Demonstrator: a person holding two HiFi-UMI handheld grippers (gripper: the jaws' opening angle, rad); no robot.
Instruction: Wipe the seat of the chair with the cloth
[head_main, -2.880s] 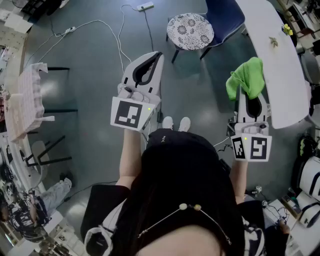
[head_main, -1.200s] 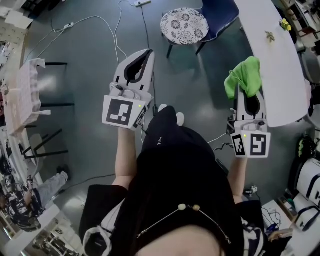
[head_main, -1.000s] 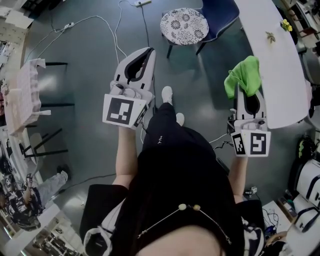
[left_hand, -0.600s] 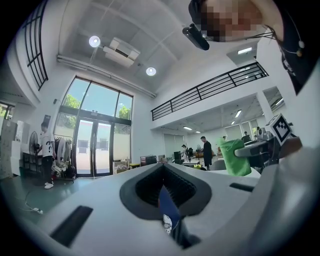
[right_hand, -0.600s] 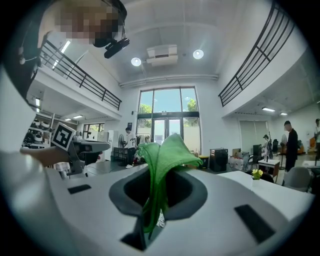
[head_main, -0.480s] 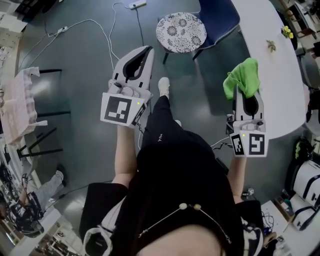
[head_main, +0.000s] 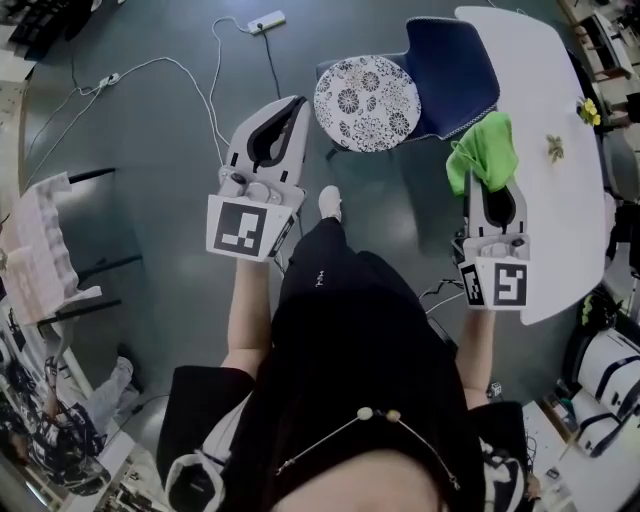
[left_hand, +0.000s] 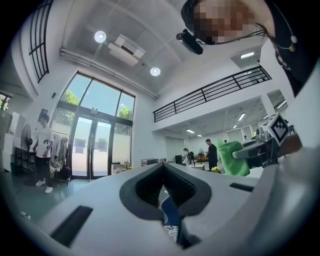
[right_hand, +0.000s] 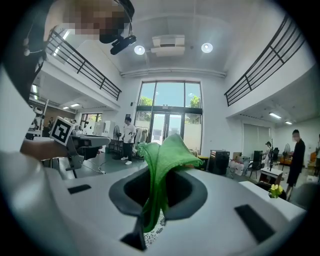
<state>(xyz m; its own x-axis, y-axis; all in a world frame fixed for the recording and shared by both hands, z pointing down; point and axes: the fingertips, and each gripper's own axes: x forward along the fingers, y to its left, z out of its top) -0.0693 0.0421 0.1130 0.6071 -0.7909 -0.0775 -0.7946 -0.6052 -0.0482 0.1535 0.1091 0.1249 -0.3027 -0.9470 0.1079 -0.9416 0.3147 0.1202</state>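
Though perhaps concrete, grey floor (head_main: 150, 200); chair (head_main: 452, 70)

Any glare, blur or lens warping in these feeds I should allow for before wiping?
Head view: even light, sharp, wide-angle bowing at the edges. Right gripper view: heavy fisheye, black corners, bright windows behind, yet the green cloth reads sharp. Left gripper view: same fisheye, ceiling lamps flare mildly.

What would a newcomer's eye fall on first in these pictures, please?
The bright green cloth stands out first, pinched in the right tongs and bunched past their tips, near the edge of the white table. Next comes the round black-and-white floral chair seat, ahead between the two tongs; the left tongs are shut on nothing.
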